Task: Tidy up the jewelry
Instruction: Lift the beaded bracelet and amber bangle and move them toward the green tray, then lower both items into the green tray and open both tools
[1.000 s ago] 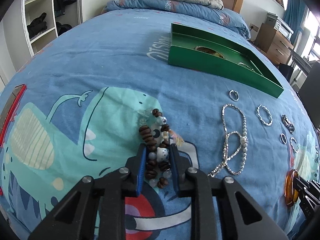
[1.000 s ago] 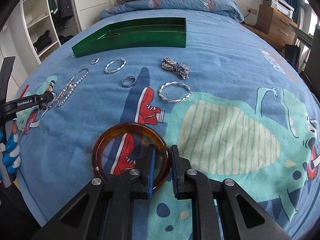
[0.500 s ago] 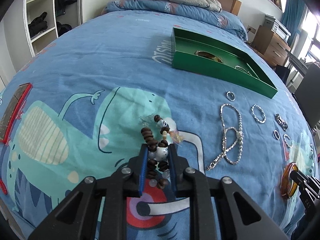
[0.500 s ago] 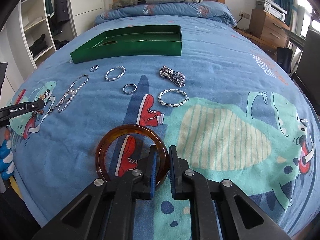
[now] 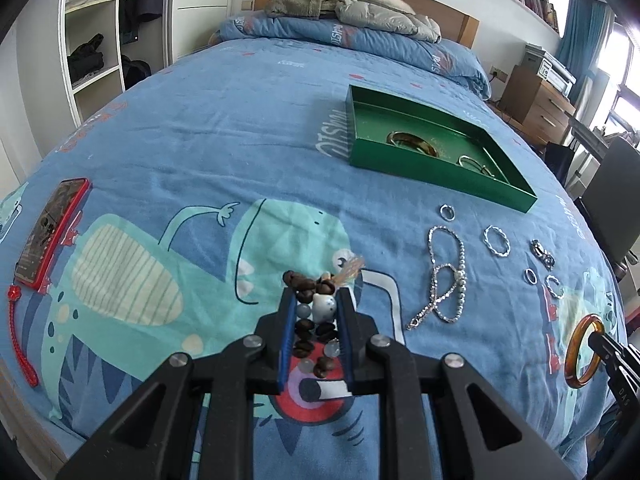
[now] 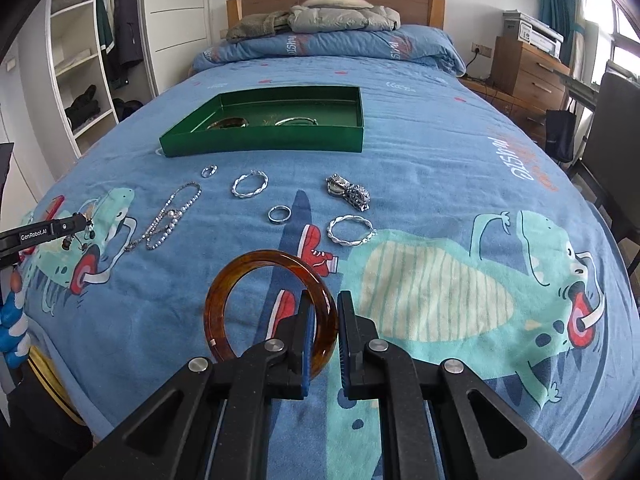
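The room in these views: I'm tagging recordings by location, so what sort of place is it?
Very likely a bedroom in a home. The jewelry lies on a bed with a blue cartoon-print cover, a wooden headboard stands behind it, and an open wardrobe holds hanging clothes.

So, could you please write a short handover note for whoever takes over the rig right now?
Left tongs: shut on the brown beaded bracelet, lifted off the bedspread.
Right tongs: shut on the amber bangle, also lifted.
Done: two bangles already lie in the green tray.
Left: drop both held pieces in the tray, then collect the crystal chain, two twisted silver bracelets, two rings and the chunky silver piece, all on the bedspread in front of the tray.
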`<state>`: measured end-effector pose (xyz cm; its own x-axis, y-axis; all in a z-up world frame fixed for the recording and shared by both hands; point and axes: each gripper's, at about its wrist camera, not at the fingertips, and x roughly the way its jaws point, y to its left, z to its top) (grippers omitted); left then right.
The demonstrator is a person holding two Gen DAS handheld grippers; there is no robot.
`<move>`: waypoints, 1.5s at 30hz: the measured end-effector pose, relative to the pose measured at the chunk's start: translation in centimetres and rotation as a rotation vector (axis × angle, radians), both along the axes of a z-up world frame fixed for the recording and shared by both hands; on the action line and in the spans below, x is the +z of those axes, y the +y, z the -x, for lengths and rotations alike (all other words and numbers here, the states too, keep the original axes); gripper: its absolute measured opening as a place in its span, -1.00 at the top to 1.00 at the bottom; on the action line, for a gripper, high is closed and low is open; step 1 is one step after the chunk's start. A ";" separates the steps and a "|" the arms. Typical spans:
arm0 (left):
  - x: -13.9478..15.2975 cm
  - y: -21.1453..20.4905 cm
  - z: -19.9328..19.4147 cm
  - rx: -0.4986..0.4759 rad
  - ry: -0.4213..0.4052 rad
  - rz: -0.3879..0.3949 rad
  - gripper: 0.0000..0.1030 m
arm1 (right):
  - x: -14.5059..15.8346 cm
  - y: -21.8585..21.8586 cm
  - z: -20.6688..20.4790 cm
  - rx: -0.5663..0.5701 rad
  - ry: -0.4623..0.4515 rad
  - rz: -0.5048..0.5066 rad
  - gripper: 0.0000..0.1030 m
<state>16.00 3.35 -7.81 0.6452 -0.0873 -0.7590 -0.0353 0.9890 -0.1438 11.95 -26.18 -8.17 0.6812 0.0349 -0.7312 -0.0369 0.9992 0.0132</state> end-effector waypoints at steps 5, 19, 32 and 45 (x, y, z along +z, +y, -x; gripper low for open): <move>1.4 0.2 1.0 -0.002 -0.027 0.001 0.65 | 1.6 0.3 1.0 0.001 -0.037 -0.004 0.79; 5.4 0.6 3.7 -0.022 -0.109 0.008 0.65 | 5.6 1.0 3.3 0.007 -0.130 -0.002 0.79; 9.5 1.1 2.8 -0.056 -0.193 0.012 0.65 | 9.8 1.1 2.7 0.015 -0.219 0.013 0.79; 12.2 -1.2 -3.6 -0.115 -0.245 0.004 0.65 | 13.2 1.3 -3.4 0.039 -0.290 0.043 0.79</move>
<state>19.64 2.17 4.38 0.7956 -0.1730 -0.5807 0.1132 0.9839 -0.1380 15.39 -24.86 5.06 0.8607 0.0382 -0.5076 -0.0714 0.9964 -0.0460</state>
